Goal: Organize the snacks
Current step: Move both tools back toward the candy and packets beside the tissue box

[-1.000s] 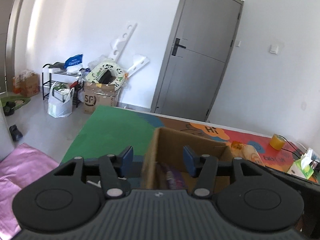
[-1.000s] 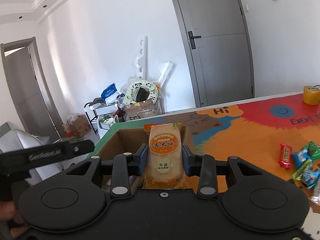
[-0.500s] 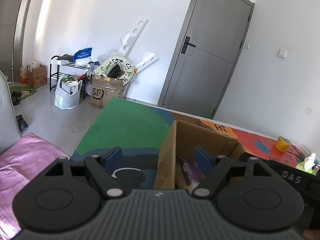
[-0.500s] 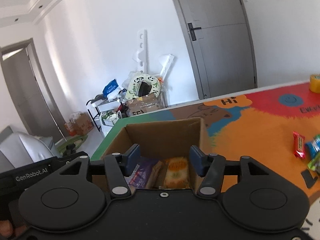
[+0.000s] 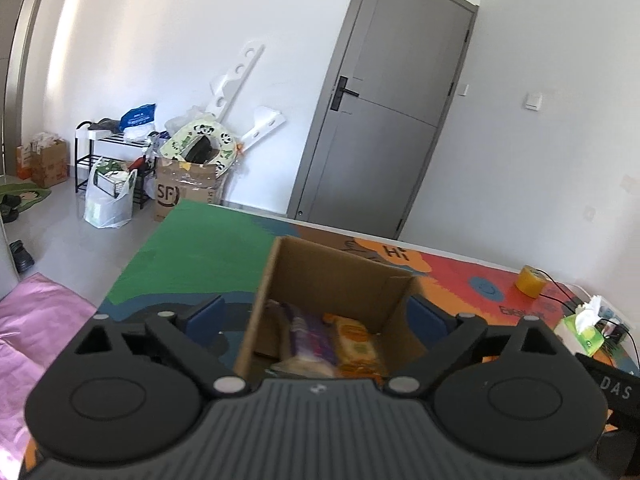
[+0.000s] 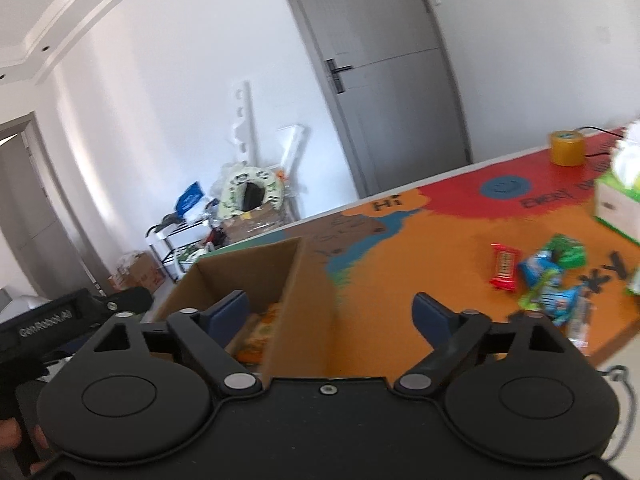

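An open cardboard box stands on the colourful mat, with a purple packet and an orange rice-cracker packet lying inside. My left gripper hovers at the box's near side. Its jaws are opening wide and touch nothing. In the right wrist view the box sits left of centre and the orange packet shows inside it. My right gripper straddles the box's right wall, its jaws opening and empty. Loose snacks lie on the mat to the right: a red bar and green and blue packets.
A green tissue box and a yellow tape roll stand at the mat's far right, with a cable nearby. The left gripper's body shows at the right view's left edge. Beyond the table edge are floor clutter, boxes and a grey door.
My right gripper let go of the orange packet, which now lies in the box, then opened wide and swung right. My left gripper opened from half shut to wide.
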